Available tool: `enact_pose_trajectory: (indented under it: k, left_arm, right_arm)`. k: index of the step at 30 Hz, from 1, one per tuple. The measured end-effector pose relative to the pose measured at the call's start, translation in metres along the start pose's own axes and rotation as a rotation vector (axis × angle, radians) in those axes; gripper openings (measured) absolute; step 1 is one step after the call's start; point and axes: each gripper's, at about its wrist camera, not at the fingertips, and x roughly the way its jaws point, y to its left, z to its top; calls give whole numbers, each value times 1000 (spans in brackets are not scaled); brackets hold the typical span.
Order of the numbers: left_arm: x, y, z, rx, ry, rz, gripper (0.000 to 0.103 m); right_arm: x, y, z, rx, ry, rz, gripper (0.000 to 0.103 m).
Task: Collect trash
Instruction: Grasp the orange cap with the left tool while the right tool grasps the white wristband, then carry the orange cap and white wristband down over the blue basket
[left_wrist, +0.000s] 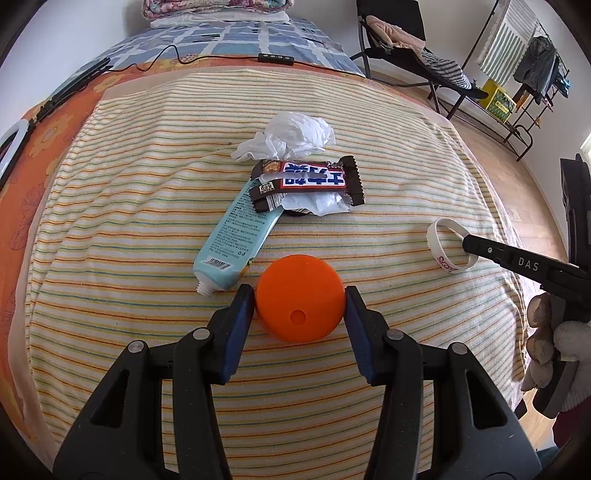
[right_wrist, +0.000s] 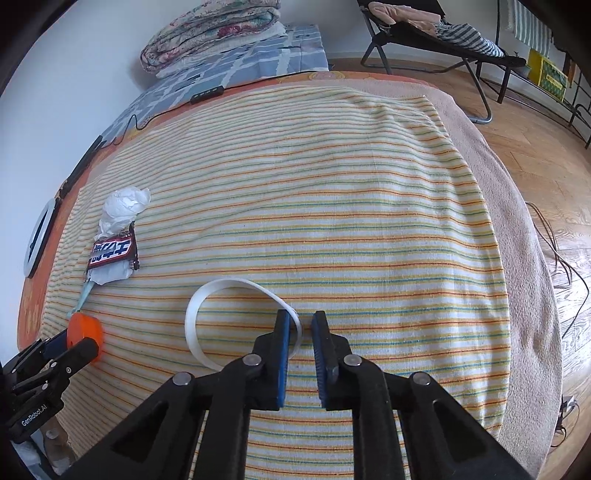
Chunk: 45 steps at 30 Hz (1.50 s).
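Note:
My left gripper (left_wrist: 300, 295) is shut on an orange round cap (left_wrist: 301, 306), which rests on the striped towel (left_wrist: 147, 295). Just beyond it lie a pale blue tube (left_wrist: 236, 243), a dark candy wrapper (left_wrist: 310, 181) and crumpled white plastic (left_wrist: 295, 134), all touching. To the right, my right gripper (right_wrist: 304, 319) is closed to a narrow slit on the near edge of a white wristband (right_wrist: 229, 282). In the left wrist view its black tip (left_wrist: 467, 243) sits on that band (left_wrist: 443, 263). The right wrist view shows the cap (right_wrist: 86, 326) and wrappers (right_wrist: 114, 253) at far left.
The towel covers a bed with an orange sheet (left_wrist: 55, 122). A black cable and remote (left_wrist: 275, 59) cross behind, with folded quilts (right_wrist: 210, 33) beyond. A folding chair (left_wrist: 406, 37) and a clothes rack (left_wrist: 535, 74) stand on the wooden floor at right. A gloved hand (left_wrist: 554, 343) holds the right gripper.

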Motion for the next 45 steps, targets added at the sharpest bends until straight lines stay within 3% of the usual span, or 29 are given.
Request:
enact_pose_trajectory:
  k: [13, 22, 32, 45]
  left_arm:
    - [-35, -7, -9, 16, -51, -19, 50]
    - [-71, -9, -27, 47, -99, -15, 50]
    - [-111, -5, -62, 68, -145, -15, 50]
    - [-143, -13, -120, 103, -153, -38, 50]
  right_arm:
    - [-54, 10, -2, -15, -125, 46, 6]
    - [-93, 30, -23, -72, -169, 92, 6]
    - [-132, 56, -70, -140, -199, 152, 6]
    - [-156, 81, -146, -223, -173, 223, 6]
